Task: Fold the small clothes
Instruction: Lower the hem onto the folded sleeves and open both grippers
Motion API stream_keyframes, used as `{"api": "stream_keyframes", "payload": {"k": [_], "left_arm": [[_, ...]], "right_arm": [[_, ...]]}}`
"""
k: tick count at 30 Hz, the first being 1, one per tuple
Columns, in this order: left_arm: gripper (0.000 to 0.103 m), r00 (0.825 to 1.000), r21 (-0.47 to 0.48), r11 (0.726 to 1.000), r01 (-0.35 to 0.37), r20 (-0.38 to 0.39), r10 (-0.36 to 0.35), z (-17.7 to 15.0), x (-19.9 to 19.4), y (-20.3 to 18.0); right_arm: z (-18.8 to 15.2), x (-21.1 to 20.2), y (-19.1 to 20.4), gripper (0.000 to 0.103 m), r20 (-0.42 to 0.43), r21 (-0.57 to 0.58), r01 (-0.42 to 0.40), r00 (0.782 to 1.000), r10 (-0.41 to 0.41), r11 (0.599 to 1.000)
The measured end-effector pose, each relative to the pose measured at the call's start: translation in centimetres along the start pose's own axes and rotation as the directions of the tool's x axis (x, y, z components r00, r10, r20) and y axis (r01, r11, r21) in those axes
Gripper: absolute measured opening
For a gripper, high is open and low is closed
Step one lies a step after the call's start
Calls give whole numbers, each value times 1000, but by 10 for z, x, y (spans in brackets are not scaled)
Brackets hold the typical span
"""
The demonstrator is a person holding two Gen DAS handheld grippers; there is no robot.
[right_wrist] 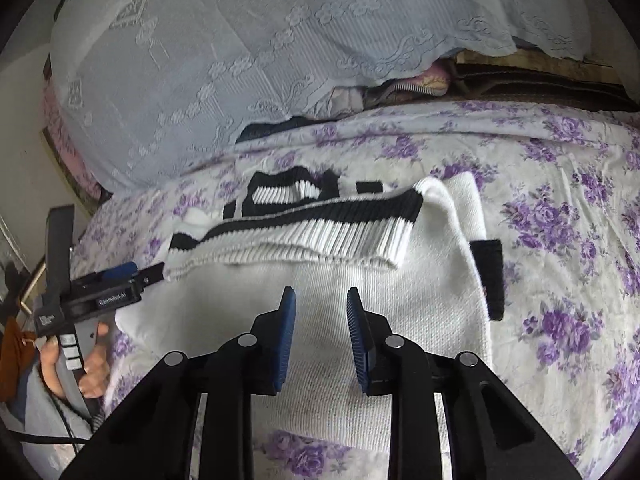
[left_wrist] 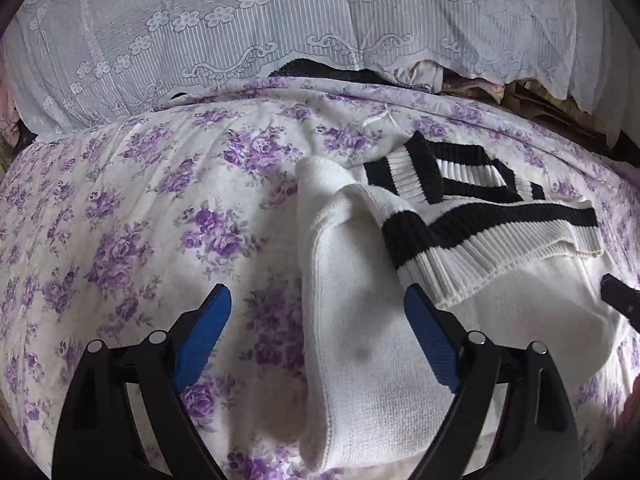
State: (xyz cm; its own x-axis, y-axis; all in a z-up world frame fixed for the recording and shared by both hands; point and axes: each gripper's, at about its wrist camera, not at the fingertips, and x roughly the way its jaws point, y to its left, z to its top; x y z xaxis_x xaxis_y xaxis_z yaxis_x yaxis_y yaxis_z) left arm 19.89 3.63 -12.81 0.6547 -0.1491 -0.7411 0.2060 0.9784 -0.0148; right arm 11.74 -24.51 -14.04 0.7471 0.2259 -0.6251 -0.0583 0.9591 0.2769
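**Two open grippers hovering over a half-folded white sweater on a floral bed**

The left gripper (left_wrist: 318, 312) is hovering with its blue pads (left_wrist: 208, 332) spread wide and holding nothing; the folded left edge of the white sweater (left_wrist: 360, 340) is lying directly between them, running away from the camera. The right gripper (right_wrist: 321, 316) is hovering with its pads (right_wrist: 286, 336) parted more narrowly, also empty, over the sweater's plain white body. The sweater is lying on a purple-flowered bedsheet (left_wrist: 120, 220), with its black-and-white striped ribbed band (right_wrist: 312, 220) stretching crosswise beyond both grippers. Judging from this, the left gripper is nearer a graspable edge, since the fold is already sitting inside its open jaws. A lace-covered pillow (left_wrist: 200, 40) is lying beyond the sweater.
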Motion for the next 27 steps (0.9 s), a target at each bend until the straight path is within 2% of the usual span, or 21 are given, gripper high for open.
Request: {"api": "stream_keyframes", "payload": {"k": [2,3,5,7,8,9,10,11,13,14,17,21,22,23,24,25,27], "left_arm": [[85,996,32,995,92,-3,-92,0,-10,-4],[86,995,63,993,98,-3,-98,1,-13,-11],[93,999,136,991,16,-34,-11,5,-5,-32],[94,992,176,982,-73,-84,89,12,19,-47],[96,985,164,977,-136,-85,152,18,31,-49],[97,975,115,973,-201,-77,210,29,42,-47],[97,971,39,974,-225,-74,228,40,48,-41],[97,972,-39,974,-224,-77,221,50,51,-33],[97,979,-167,965,-201,-74,191,61,49,-17],[97,984,-199,964,-175,-47,169,61,43,-11],[97,988,-197,969,-150,2,153,51,30,-2],[97,997,-231,970,-70,-36,64,43,36,6],[97,996,-226,971,-81,-39,74,43,39,6],[97,989,-208,967,-146,-46,140,43,44,4],[99,973,-183,956,-228,-73,218,41,55,3],[99,967,-172,953,-248,-109,232,36,67,5],[99,980,-234,953,-190,-106,169,31,72,16]], "right_arm": [[-1,10,3,27,-33,-22,22,999,-23,1000],[1,14,4,27,-44,-33,34,998,-36,999],[11,29,5,27,-73,-50,53,996,-56,997],[29,46,1,26,-89,-30,70,993,-72,997],[43,54,-2,25,-76,2,66,995,-66,998],[56,56,-6,25,-19,52,63,998,-62,997],[68,53,-10,25,58,112,96,993,-103,989],[77,50,-12,27,108,153,126,984,-143,980],[85,47,-15,28,124,186,100,984,-124,977],[82,45,-15,28,119,192,82,987,-106,978],[61,37,-9,30,135,142,105,983,-124,984],[49,42,-11,32,125,160,76,987,-97,984],[49,44,-13,33,114,161,77,989,-96,984],[48,47,-17,38,96,167,100,988,-118,981],[46,54,-24,41,71,181,124,988,-139,976],[43,59,-34,39,55,207,96,992,-110,974],[40,57,-51,30,74,275,33,996,-55,961]]}}
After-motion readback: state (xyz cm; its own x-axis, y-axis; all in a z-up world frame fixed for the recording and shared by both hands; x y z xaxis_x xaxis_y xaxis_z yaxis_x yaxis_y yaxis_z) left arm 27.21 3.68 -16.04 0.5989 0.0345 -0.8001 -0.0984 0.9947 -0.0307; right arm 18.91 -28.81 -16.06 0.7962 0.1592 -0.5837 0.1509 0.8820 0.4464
